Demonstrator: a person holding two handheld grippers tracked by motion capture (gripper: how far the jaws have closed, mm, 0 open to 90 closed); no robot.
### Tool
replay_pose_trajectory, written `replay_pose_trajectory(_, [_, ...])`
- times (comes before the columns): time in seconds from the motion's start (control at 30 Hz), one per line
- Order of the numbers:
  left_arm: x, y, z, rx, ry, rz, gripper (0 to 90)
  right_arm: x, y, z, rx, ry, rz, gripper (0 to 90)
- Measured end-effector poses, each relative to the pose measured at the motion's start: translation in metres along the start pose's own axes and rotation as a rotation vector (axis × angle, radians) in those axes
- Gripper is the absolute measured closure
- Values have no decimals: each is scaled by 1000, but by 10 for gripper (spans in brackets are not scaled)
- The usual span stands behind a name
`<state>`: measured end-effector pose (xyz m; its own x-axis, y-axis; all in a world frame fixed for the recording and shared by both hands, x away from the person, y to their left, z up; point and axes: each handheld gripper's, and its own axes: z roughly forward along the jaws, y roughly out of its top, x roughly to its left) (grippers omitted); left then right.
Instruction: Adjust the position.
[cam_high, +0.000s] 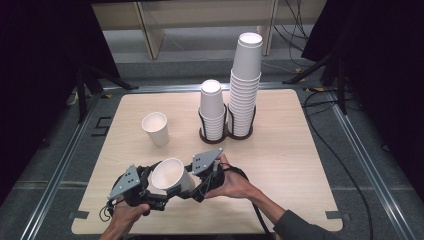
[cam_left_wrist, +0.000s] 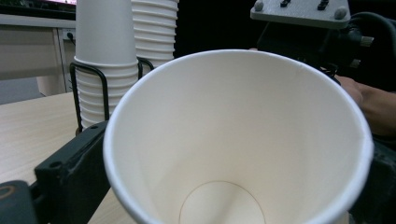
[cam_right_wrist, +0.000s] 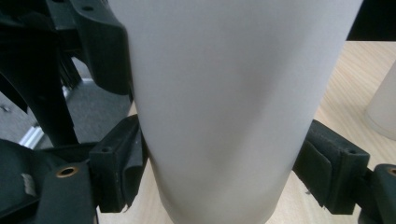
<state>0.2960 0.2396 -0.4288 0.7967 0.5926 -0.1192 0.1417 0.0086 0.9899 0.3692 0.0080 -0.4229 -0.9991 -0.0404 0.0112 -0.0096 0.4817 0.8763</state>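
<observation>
The paper cup (cam_high: 171, 176) you are working with sits tilted between your two grippers, low over the near edge of the desk (cam_high: 280, 150), its open mouth turned up and toward the left. Your right gripper (cam_high: 192, 186) has its fingers (cam_right_wrist: 116, 163) closed on the cup's wall, one pad pressing each side, as the right gripper view shows. Your left gripper (cam_high: 152, 192) sits at the cup's other side; its fingers (cam_left_wrist: 70, 177) stand wide around the cup near the rim, and from the left gripper view you cannot tell for sure whether the pads touch the wall.

Farther out, a single cup (cam_high: 155, 128) stands upright on the desk, apart from the held one, toward the far left. Beyond it, near the middle of the far edge, a black wire holder (cam_high: 227, 134) carries two stacks just beside each other: a short stack (cam_high: 212, 109) on the left and a tall stack (cam_high: 245, 85) on the right.
</observation>
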Motion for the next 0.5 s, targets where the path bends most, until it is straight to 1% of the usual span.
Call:
replay_pose_trajectory(0.03, [0,0,0,0,-2,1,59,0,0,0,0,-2,15,235])
replay_pose_trajectory(0.07, [0,1,0,-1,-2,2,70,0,0,0,-7,0,15,235])
replay_pose_trajectory(0.17, [-1,1,-1,-9,-4,11,116,-1,-1,1,-21,4,44,233])
replay_pose_trajectory(0.2, [-1,1,-1,-13,-5,5,119,-1,-1,1,-25,3,42,232])
replay_pose_trajectory(0.27, [0,1,-1,-13,-5,14,124,-1,-2,1,-29,7,49,231])
replay_pose_trajectory(0.33, [0,1,-1,-17,-9,9,136,-1,-2,2,-32,6,52,229])
replay_pose_trajectory(0.37, [1,1,-1,-22,-9,13,141,-1,-2,2,-35,10,58,229])
replay_pose_trajectory(0.43, [1,1,-2,-27,-6,11,155,-2,-2,2,-41,-2,45,225])
replay_pose_trajectory(0.47, [1,2,-2,-25,-1,11,161,-2,-2,2,-43,-2,51,220])
replay_pose_trajectory(0.5, [1,2,-2,-27,5,13,165,-2,-2,3,-47,2,74,214])
